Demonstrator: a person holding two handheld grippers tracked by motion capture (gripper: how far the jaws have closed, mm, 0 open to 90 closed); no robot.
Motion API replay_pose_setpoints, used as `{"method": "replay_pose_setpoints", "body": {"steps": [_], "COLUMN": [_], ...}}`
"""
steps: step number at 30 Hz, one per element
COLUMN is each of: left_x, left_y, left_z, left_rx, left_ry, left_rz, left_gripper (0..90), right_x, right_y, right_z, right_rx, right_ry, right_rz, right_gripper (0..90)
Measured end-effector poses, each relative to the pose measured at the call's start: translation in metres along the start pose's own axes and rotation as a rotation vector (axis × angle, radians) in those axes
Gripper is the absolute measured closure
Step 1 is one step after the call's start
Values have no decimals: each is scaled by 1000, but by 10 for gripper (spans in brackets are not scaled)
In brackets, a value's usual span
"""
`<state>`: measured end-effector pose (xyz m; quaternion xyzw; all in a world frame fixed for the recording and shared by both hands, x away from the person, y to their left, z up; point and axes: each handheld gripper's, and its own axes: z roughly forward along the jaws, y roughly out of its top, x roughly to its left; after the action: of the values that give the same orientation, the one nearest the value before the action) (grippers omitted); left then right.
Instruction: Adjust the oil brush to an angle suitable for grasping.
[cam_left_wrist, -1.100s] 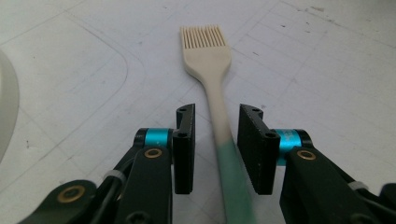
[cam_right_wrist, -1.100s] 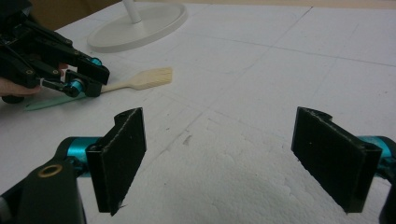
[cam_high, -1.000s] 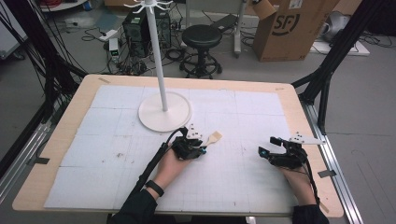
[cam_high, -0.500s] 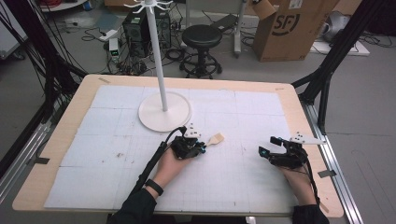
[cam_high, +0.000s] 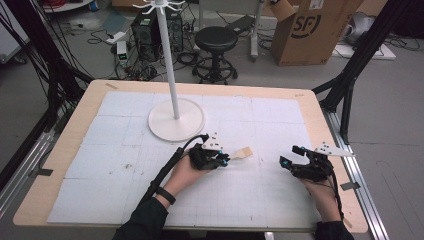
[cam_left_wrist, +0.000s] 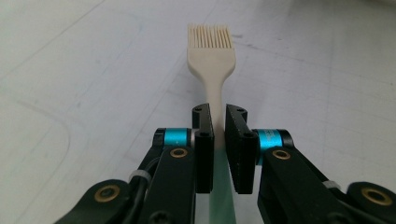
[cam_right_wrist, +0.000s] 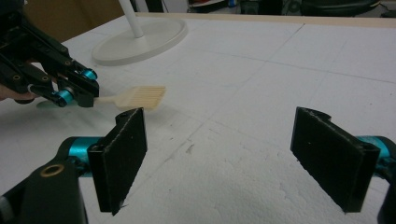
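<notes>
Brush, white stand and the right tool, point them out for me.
brush (cam_left_wrist: 210, 46), left gripper view, on its bristled head
white stand (cam_high: 176, 120), high view, on its round base
right tool (cam_right_wrist: 233, 161), right gripper view, midway between its open jaws

Wooden bench (cam_high: 320, 117), white gridded mat (cam_high: 125, 150) covering most of it; white round stand base (cam_high: 176, 120) sits on mat, upper centre-left.

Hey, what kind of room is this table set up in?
Probably a lab or workshop rather than a home: a computer tower with loose cables on the floor, a cardboard shipping box, and black frame struts around the table.
</notes>
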<state>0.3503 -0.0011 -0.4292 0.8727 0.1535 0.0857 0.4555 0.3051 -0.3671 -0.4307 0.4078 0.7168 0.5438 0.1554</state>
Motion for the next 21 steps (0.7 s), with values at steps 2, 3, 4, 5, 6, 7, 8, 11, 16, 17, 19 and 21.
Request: {"method": "replay_pose_setpoints", "body": {"steps": [2,3,4,5,6,7,8,11,16,17,19,21], "left_x": [0,0,1,4,6,6,9,15,7,4,0,-3], "left_y": [4,4,5,6,5,5,4,2,8,11,15,16], "left_z": [5,5,7,8,8,8,8,9,18,21,27,34], "left_rx": [27,27,43,37,27,27,27,13,42,54,54,62], "left_ry": [-35,-35,-39,-64,-81,-81,-85,-115,-157,-169,-185,-201], "left_rz": [40,40,60,74,71,71,73,85,142,160,179,189], "left_gripper": [822,822,822,822,822,822,822,823,822,822,822,822], "right_x": [1,1,1,2,2,2,2,2,2,2,2,2], "right_y": [0,0,0,0,0,0,0,0,0,0,0,0], "right_z": [-2,-2,-2,-2,-3,-3,-3,-3,-2,-3,-3,-4], "right_rx": [-2,-2,-1,0,-1,-1,0,-2,0,0,1,-2], "right_ry": [1,-1,0,0,0,0,1,3,2,2,1,2], "right_rz": [0,-5,-6,-5,-7,-5,-4,-2,-7,-6,-6,-7], "right_gripper": [181,182,182,182,182,181,182,182,182,182,182,182]}}
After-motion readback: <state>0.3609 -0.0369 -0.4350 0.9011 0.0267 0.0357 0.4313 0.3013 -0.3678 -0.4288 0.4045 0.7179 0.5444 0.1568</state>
